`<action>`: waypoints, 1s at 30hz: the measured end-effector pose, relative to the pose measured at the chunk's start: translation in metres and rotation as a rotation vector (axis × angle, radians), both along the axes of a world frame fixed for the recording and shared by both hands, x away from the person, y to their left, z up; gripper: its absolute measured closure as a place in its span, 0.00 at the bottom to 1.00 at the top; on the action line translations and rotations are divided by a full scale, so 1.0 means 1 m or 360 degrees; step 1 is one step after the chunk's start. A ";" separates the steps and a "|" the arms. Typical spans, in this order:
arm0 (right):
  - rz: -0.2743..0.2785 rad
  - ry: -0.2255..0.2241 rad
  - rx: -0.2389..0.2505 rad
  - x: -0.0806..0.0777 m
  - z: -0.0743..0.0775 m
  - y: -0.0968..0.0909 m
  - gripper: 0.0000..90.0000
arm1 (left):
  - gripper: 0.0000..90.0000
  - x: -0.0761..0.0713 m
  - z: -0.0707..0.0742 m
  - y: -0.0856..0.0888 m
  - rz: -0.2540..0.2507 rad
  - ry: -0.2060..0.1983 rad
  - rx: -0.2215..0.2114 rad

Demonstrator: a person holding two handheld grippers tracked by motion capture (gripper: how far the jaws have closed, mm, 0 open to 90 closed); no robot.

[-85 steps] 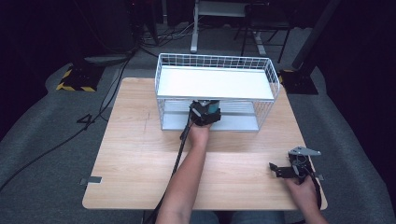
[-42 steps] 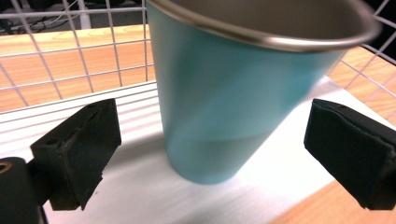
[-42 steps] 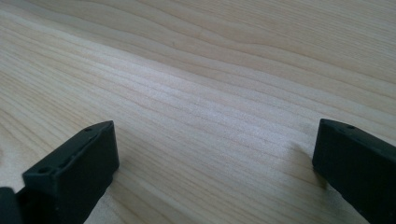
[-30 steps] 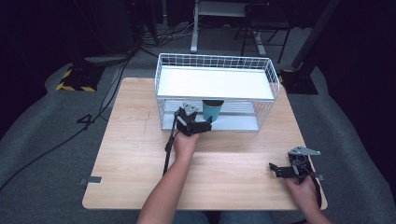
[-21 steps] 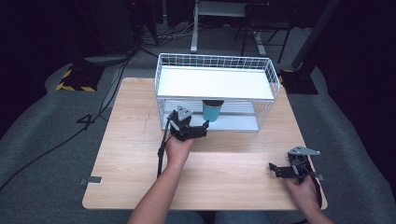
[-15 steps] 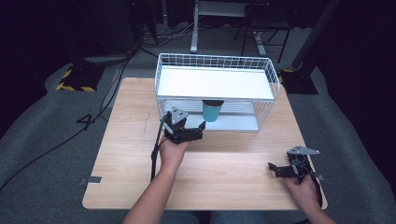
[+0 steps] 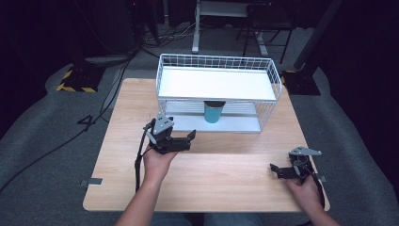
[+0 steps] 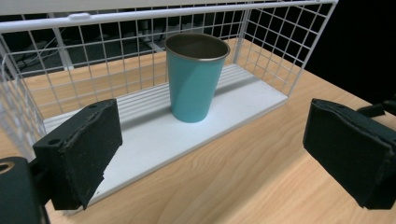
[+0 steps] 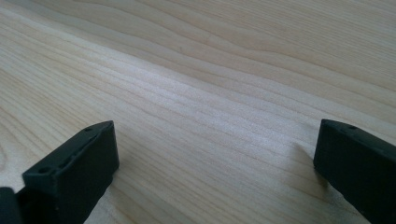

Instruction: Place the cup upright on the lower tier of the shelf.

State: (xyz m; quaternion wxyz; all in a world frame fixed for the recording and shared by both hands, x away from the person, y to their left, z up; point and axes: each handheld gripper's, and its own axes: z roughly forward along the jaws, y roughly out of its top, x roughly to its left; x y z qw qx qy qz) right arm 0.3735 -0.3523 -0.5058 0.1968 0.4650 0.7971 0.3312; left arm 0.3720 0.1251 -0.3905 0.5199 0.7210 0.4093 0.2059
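A teal cup point(image 7: 212, 113) point(image 8: 194, 79) stands upright on the lower shelf of a white wire rack point(image 7: 216, 84) at the back of the wooden table point(image 7: 226, 188). My left gripper point(image 7: 190, 141) point(image 8: 212, 135) hovers in front of the rack's left end, a short way back from the cup. Its jaws are open, point toward the cup and have nothing between them. My right gripper point(image 7: 275, 171) point(image 9: 215, 149) sits low near the table's front right corner, open over bare wood.
The rack point(image 8: 280, 42) has wire sides and a solid white top shelf above the cup. A cable point(image 7: 139, 160) trails from the left gripper. Beyond the table are floor cables, a yellow-and-black striped block point(image 7: 75, 80) and desk legs point(image 7: 195, 28).
My left gripper has let go of the cup and drawn back left and toward the person. The cup stays on the lower shelf. The right gripper has not moved.
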 end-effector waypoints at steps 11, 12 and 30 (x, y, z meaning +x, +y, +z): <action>0.0000 0.0001 0.0000 0.000 0.000 0.000 0.00 | 0.06 -0.036 -0.003 0.025 -0.0062 0.0005 0.0128; 0.0000 0.0001 0.0000 0.000 0.000 0.000 0.00 | 0.06 -0.039 -0.005 0.027 -0.0068 0.0010 0.0150; 0.0000 0.0001 0.0000 0.000 0.000 0.000 0.00 | 0.09 -0.070 -0.072 0.089 0.0050 0.0182 0.0191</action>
